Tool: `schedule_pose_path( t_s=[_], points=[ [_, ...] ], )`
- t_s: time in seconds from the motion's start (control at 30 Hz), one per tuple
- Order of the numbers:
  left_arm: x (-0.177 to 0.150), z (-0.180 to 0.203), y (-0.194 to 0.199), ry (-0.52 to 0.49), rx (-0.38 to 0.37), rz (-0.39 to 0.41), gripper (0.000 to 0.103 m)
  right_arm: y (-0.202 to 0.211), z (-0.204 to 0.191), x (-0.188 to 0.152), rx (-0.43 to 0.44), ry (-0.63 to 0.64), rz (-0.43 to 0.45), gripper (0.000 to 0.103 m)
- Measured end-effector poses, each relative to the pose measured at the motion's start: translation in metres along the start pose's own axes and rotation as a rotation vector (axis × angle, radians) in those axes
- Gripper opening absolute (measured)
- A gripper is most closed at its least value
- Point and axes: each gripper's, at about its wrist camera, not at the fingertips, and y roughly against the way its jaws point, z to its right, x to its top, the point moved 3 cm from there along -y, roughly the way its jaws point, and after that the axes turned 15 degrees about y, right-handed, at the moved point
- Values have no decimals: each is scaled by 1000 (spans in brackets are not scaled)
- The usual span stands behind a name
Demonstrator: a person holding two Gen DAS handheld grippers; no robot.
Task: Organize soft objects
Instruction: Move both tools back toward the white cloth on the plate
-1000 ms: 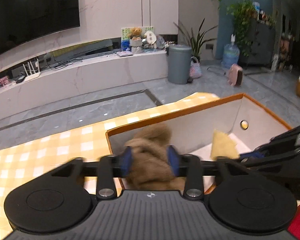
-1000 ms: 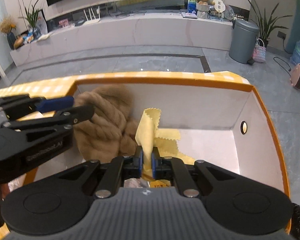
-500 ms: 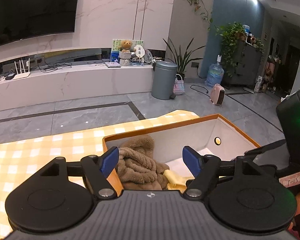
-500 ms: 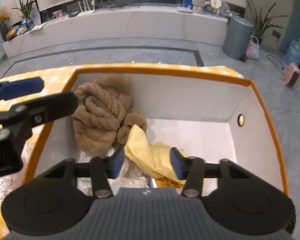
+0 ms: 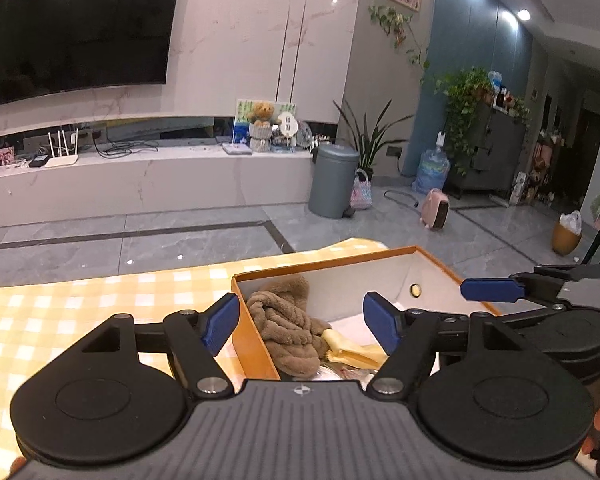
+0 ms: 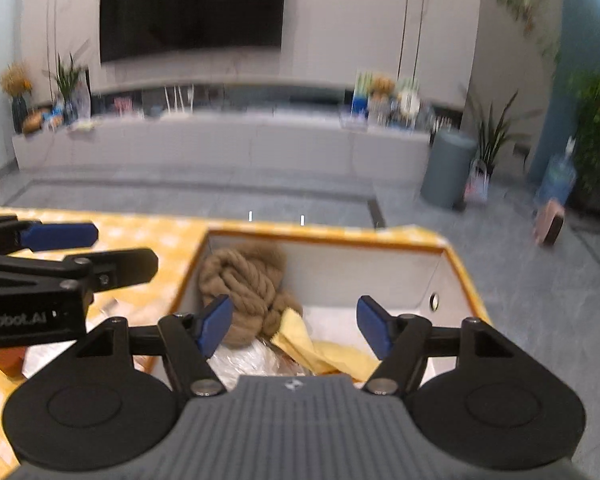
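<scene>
Left wrist view: the left gripper (image 5: 300, 322) hangs with its jaws spread wide and nothing between them, above the near left corner of the box (image 5: 440, 266); the brown plush bundle (image 5: 286, 326) lies ahead of and below the gap, inside the box against its left wall, and the yellow cloth (image 5: 350, 346) lies just to its right, touching it; the bundle's long axis runs away from the camera, roughly in line with the fingers, so I judge a grasp across its narrow width would suit; the right gripper (image 5: 500, 290) shows at the right edge, apart from the box contents.

Right wrist view: the right gripper (image 6: 294, 324) is likewise spread and empty, held over the near side of the box (image 6: 456, 258); the yellow cloth (image 6: 320, 346) sits almost directly under its gap, so this hand looks the nearer to it, while the left gripper (image 6: 80, 254) stands off to the left over the checked tablecloth (image 6: 140, 232); this view is blurred.

The bundle (image 6: 246, 286) is thick, ropy and fleecy, heaped in soft coils; the cloth is thin, flat and limp, with a pinked edge as far as I can tell; something crinkly and clear (image 6: 240, 360) lies beneath them; the box has stiff white walls with an orange rim and a small round hole in the right wall; both soft things already rest inside it.
</scene>
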Motion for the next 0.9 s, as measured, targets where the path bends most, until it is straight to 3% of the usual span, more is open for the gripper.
schedule_pose_path(
  t_s=[0.13, 0.3, 0.5, 0.67, 0.9],
  points=[
    [-8, 1, 29, -2, -9, 41, 83, 37, -16, -13, -39, 5, 89, 78],
    [-30, -1, 61, -20, 18, 61, 82, 69, -42, -35, -48, -24, 134, 81],
    [-53, -30, 90, 71, 44, 35, 80, 95, -81, -58, -81, -30, 192, 85],
    [-71, -54, 111, 91, 101, 51, 80, 101, -113, -79, -48, -54, 174, 85],
    [-95, -87, 119, 137, 144, -12, 79, 93, -147, -103, 0, -11, 90, 85]
  ],
)
